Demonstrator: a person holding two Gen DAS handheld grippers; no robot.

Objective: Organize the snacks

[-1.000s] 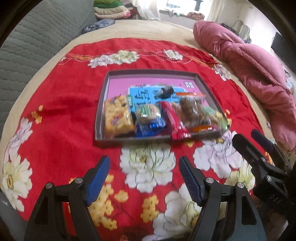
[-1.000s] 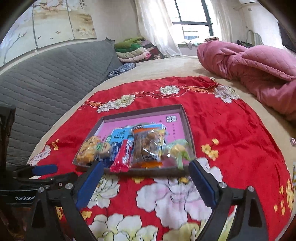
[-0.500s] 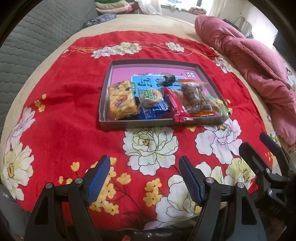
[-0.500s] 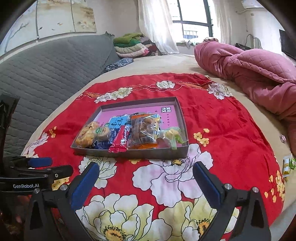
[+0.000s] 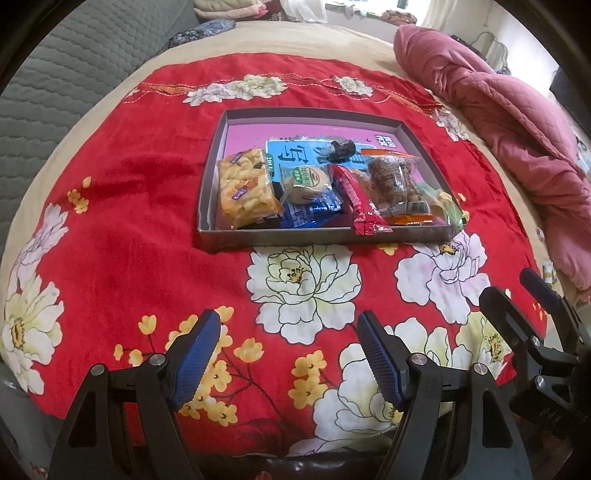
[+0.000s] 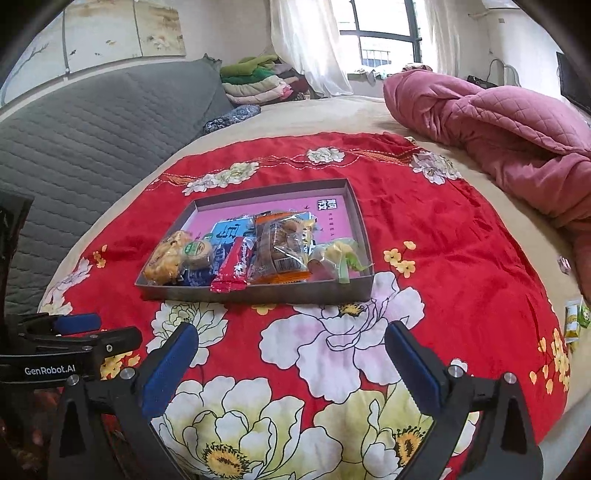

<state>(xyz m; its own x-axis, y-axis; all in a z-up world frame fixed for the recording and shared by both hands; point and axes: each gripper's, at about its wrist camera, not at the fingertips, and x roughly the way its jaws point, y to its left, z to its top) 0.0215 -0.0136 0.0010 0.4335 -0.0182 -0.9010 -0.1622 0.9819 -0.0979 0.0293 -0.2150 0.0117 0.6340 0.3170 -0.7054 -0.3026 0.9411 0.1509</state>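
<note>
**Both grippers drawn back from a filled snack tray**

Pulled back since a second ago, both cameras now see the tray smaller and farther off, with more flowered cloth in front of the fingers.

From the left wrist view, the left hand-held gripper [image 5: 286, 350] hangs over the near edge of the red floral cloth [image 5: 122, 236], its blue pads spread wide with nothing between them. The tray [image 5: 325, 240] lies well ahead, flat on the cloth. Its snacks are crowded toward the near wall: a yellow biscuit pack [image 5: 245, 192] on the left, a round cake in clear wrap [image 5: 306, 182] over a blue packet [image 5: 310, 216], a red bar [image 5: 360, 206] whose end overhangs the near rim, and a clear bag of brown pieces [image 5: 397, 184] on the right. The far part of the pink floor is bare. I judge the sorting is close to done, which would explain why both tools stand clear. The right hand-held gripper [image 5: 532, 306] shows at the right edge, also empty and parted.

From the right wrist view, that gripper's pads stand wide over a large white flower, holding nothing. A clear packet with yellow and green inside [image 6: 341, 258] sits in the tray's near right corner. Small yellow-green packets [image 6: 576, 319] lie off the cloth at the far right; whether they belong to the job I cannot tell.

All this sits on a bed [image 6: 332, 110] with a beige sheet, a rumpled pink quilt [image 6: 498, 125] to the right, a grey padded headboard [image 6: 92, 125] to the left, folded clothes [image 6: 258, 81] and a curtained window [image 6: 384, 33] beyond.
</note>
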